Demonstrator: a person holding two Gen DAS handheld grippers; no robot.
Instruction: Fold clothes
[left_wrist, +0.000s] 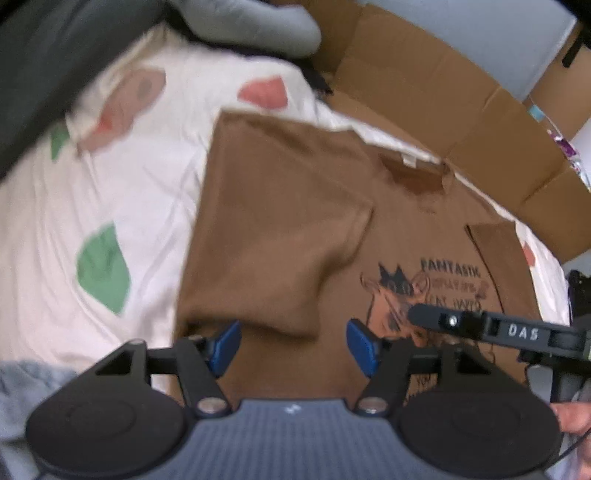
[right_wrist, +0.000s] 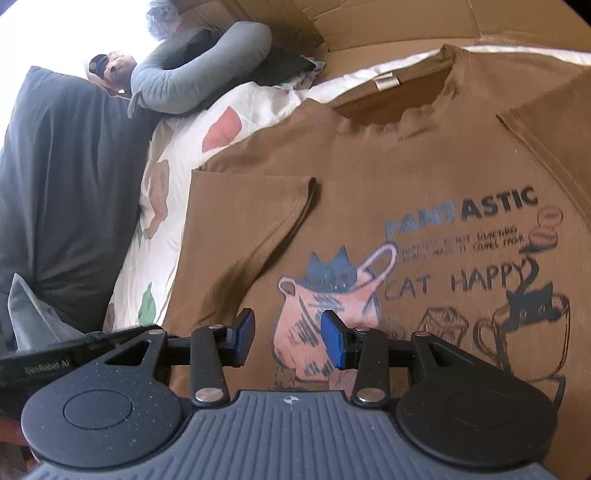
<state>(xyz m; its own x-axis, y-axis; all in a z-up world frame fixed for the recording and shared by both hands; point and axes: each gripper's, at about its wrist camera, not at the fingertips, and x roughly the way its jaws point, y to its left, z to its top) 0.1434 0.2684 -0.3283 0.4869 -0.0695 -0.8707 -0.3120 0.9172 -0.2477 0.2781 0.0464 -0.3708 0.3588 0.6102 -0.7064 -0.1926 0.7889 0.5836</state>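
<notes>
We see a brown T-shirt (right_wrist: 369, 177) lying flat on the white bedsheet (left_wrist: 110, 206), its collar (right_wrist: 391, 99) pointing at the cardboard box (left_wrist: 443, 96). One sleeve (right_wrist: 251, 221) is folded over the shirt. We read "FANTASTIC" and "CAT HAPPY". Both grippers tilt down over the shirt. The left gripper (left_wrist: 293, 345) and right gripper (right_wrist: 288, 338) are open, holding nothing.
</notes>
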